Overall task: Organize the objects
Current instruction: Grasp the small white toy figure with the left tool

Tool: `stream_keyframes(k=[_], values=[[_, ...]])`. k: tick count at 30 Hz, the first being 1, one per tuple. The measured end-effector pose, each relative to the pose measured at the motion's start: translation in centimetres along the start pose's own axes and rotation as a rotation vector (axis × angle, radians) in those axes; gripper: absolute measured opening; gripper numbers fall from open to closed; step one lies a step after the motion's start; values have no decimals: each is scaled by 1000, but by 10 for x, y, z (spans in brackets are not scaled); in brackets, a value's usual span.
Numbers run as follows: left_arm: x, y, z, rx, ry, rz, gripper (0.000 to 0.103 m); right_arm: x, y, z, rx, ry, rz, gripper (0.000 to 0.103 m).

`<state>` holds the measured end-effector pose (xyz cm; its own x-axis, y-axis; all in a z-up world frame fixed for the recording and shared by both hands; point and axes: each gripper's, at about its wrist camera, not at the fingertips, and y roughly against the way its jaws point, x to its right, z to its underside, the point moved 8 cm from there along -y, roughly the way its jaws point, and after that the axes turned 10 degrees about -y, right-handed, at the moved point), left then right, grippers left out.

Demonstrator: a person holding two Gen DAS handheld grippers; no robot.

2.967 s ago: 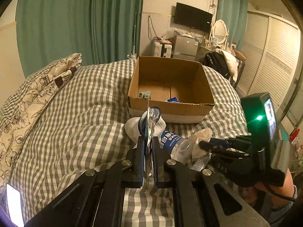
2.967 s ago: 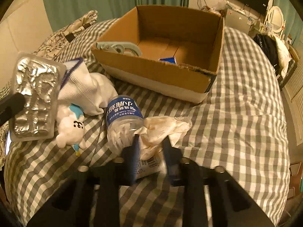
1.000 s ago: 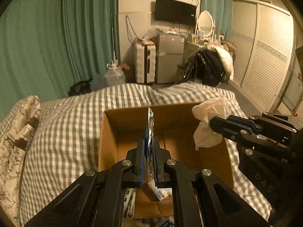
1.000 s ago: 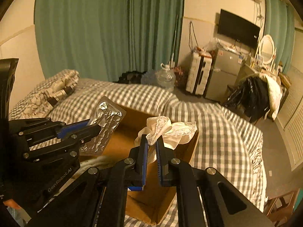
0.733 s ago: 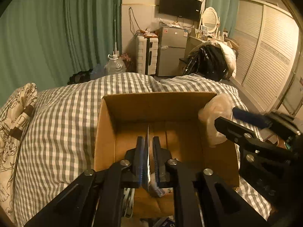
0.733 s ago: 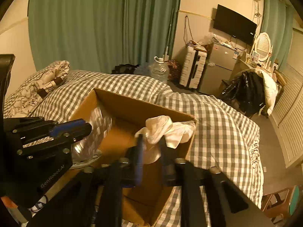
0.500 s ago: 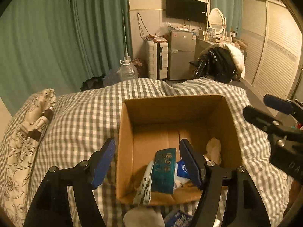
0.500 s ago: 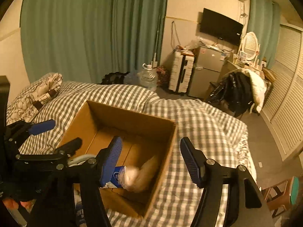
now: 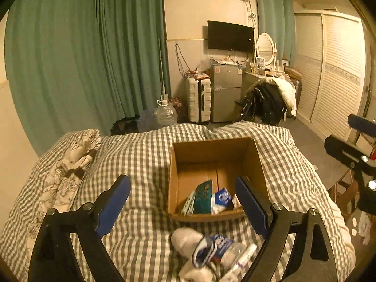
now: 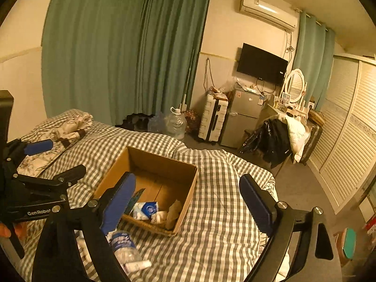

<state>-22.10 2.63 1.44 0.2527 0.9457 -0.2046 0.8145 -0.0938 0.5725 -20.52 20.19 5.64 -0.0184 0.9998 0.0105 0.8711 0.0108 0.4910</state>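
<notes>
Both my grippers wide, empty, above the bed [image 9: 145,155].
Left gripper [image 9: 183,199], right gripper [image 10: 188,195]; box [image 9: 256,162] holds packets, bottle [image 9: 218,249] lies outside.

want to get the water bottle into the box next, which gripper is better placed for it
Probably the right. Both grippers are open and empty, but in the right wrist view the water bottle lies just beside the right gripper's left finger, near the cardboard box. In the left wrist view it lies low between the left gripper's fingers.
</notes>
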Motion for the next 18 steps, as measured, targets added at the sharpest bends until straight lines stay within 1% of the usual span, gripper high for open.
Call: stream_keyframes(k=[2, 4, 9, 13, 15, 16, 18], values=[[1, 8, 10, 1, 3, -3, 94, -5, 13, 6, 2, 2, -8, 92], [2, 16, 23, 1, 13, -6, 98, -7, 21, 16, -4, 6, -15, 93], [1, 16, 65, -24, 73, -29, 99, -12, 24, 54, -48, -4, -32, 96], [6, 2, 105, -78, 110, -48, 99, -15, 6, 95, -94, -20, -31, 96], [13, -7, 124, -104, 111, -51, 99, -16, -9, 118, -127, -10, -24, 96], [16, -11, 133, -117, 111, -50, 99, -17, -18, 131, -152, -6, -11, 96], [25, -22, 152, -157, 105, -29, 99, -15, -32, 149, -188, -13, -15, 96]])
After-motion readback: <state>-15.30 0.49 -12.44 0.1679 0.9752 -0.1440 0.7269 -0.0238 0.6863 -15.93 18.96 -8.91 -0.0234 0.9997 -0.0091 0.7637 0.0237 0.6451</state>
